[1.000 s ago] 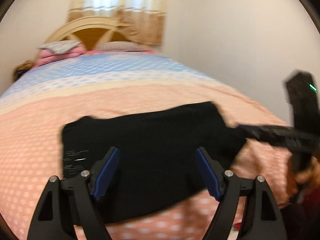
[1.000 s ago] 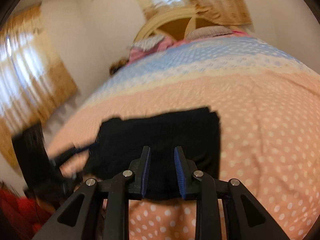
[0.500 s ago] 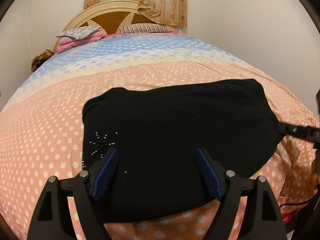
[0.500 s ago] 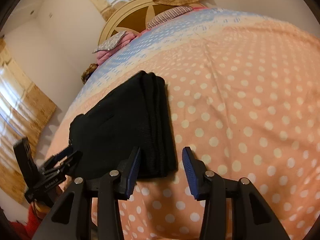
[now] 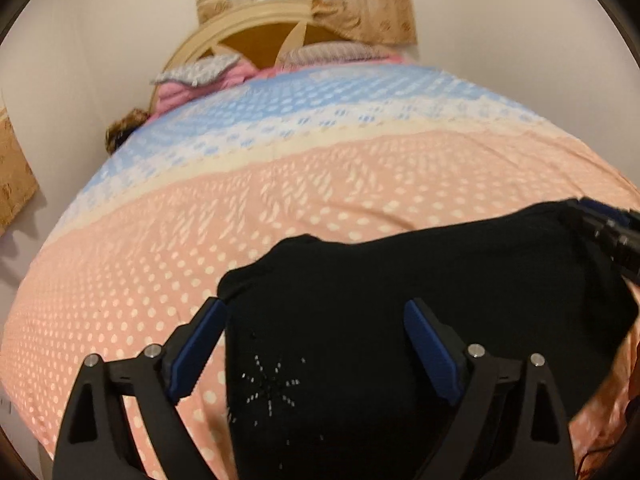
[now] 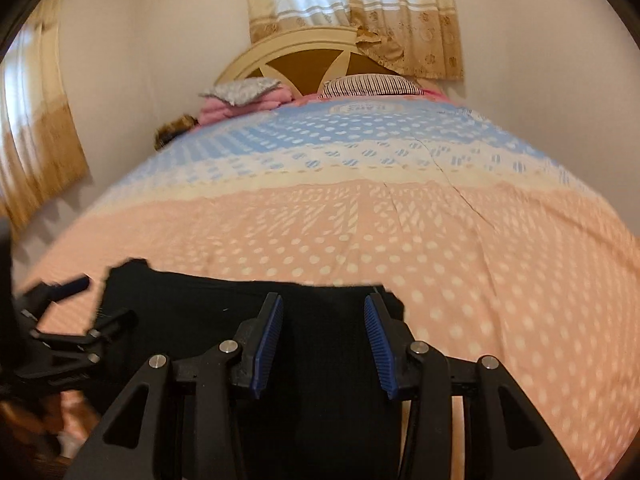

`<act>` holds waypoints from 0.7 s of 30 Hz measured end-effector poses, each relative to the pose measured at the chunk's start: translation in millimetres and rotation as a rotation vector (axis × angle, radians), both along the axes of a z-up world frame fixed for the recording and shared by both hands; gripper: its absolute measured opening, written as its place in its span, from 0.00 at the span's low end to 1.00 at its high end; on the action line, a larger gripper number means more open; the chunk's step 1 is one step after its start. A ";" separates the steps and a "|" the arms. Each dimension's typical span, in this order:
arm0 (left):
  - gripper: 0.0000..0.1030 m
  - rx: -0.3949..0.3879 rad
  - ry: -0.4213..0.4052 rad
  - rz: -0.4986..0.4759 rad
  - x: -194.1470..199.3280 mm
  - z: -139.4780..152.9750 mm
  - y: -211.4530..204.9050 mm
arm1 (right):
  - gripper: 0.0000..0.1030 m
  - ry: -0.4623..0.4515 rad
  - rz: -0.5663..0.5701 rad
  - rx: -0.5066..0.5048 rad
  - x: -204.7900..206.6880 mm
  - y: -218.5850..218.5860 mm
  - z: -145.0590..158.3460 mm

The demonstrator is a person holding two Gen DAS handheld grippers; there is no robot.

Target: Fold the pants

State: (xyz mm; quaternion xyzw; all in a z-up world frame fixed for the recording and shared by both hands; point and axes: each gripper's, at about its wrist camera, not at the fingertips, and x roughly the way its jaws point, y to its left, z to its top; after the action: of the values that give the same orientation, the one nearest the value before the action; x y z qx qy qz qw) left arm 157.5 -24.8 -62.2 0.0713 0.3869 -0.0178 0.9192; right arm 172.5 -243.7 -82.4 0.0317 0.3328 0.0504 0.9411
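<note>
- Near the foot of the bed (image 6: 440,240), black pants (image 5: 400,320) lie folded, nearly done.
- Left gripper (image 5: 316,344) fingers opening wide, right gripper (image 6: 324,344) spread; both empty.
- Next probably one last fold or tidy.

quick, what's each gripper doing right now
Left gripper: jaws opening wide over the folded black pants, gripping nothing.
Right gripper: open above the pants, holding nothing.

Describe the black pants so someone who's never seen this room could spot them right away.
Start at the big bed with its polka-dot cover, blue near the headboard and peach toward the foot. On the peach part nearest the cameras lie the folded black pants. They are the only dark item on the cover, with a small sparkly starburst near one corner.
</note>
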 end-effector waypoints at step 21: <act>0.99 -0.146 0.081 0.015 -8.6 -6.4 20.9 | 0.80 -0.117 -0.109 0.225 -51.1 -39.6 9.8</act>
State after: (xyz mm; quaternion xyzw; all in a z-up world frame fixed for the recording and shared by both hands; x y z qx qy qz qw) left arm 148.9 -3.9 -68.7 0.0003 0.4219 -0.0421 0.9056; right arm 121.4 -283.2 -72.6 0.1523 0.2673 0.0381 0.9507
